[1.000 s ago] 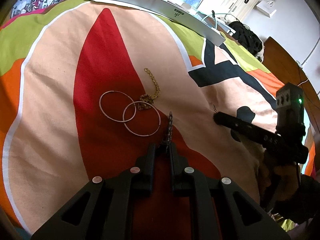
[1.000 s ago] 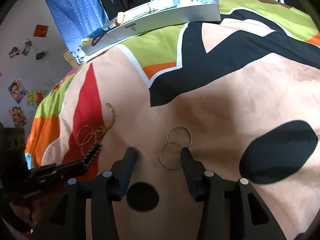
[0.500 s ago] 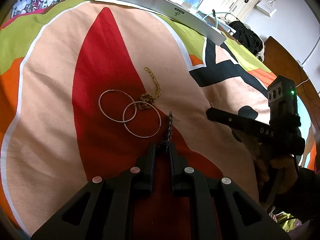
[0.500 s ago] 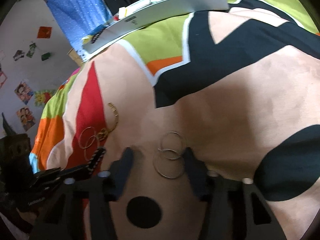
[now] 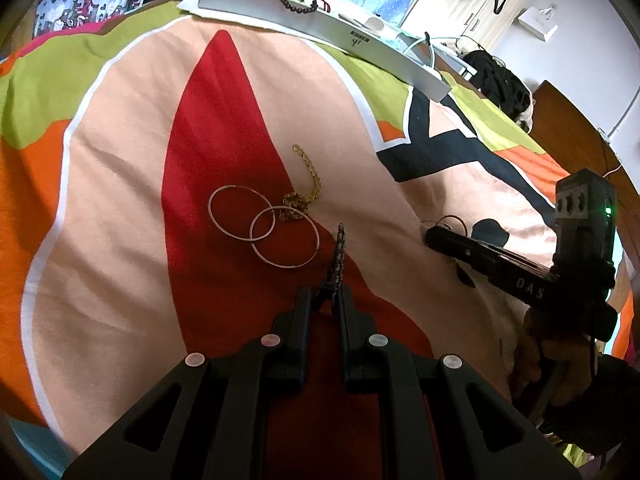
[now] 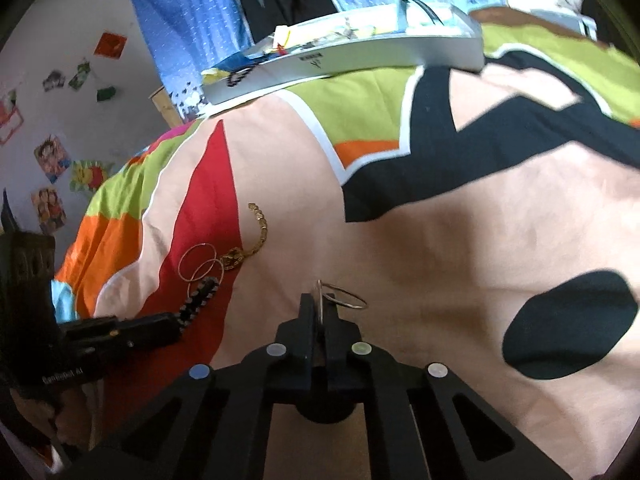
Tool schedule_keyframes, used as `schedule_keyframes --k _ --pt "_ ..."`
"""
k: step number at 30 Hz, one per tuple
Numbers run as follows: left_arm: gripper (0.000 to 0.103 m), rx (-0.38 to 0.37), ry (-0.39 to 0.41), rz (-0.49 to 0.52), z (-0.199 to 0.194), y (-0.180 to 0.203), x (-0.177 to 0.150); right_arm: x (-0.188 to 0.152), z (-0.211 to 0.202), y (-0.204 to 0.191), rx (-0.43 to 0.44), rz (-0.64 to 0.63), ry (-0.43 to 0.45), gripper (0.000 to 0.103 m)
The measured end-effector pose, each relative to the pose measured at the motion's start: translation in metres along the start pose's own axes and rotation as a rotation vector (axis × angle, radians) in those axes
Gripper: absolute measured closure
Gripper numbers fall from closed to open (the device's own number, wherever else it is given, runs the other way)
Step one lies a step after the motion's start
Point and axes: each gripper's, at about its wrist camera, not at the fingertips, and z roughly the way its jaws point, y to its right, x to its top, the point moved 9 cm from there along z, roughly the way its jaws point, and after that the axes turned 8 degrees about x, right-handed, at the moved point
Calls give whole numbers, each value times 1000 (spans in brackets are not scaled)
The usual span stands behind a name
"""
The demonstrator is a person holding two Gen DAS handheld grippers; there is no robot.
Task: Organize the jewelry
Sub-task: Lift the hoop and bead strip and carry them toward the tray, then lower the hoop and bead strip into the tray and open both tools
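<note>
The left tongs (image 5: 325,300) are nearly closed on a dark beaded chain (image 5: 340,252), a narrow strand of small black links that sticks out stiffly past the tips, above the red patch of the bedspread (image 5: 120,240). Just beyond it on the bed lie two thin silver hoops (image 5: 264,226), overlapping like linked circles, and touching their far right edge is a gold chain (image 5: 308,188), bunched at its near end and trailing away in a gentle curve. To the right, the right tongs (image 6: 319,308) are pressed together on a pair of thin wire rings (image 6: 340,296); one ring stands on edge between the tips, the other juts out flat to the right, over the peach fabric. At the far end of the bed sits a long white tray (image 5: 320,32) with a dark bead bracelet (image 5: 296,6) draped over its rim
</note>
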Motion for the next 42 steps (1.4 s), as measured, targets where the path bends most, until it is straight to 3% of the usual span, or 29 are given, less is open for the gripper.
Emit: schedule_keyframes --k 9,20,27,34,42 --pt "94 -29 78 42 -21 15 39 39 -25 -21 -39 -178 46 100" --pt "94 -4 303 85 -46 18 163 145 -31 -34 -40 -318 114 100" --pt "94 71 374 78 -24 0 232 209 -4 -27 -65 -324 165 100" --pt "94 88 315 39 24 -17 272 230 26 13 -108 -209 158 100" --pt "94 65 229 -19 51 -22 280 226 30 42 -162 -147 143 100"
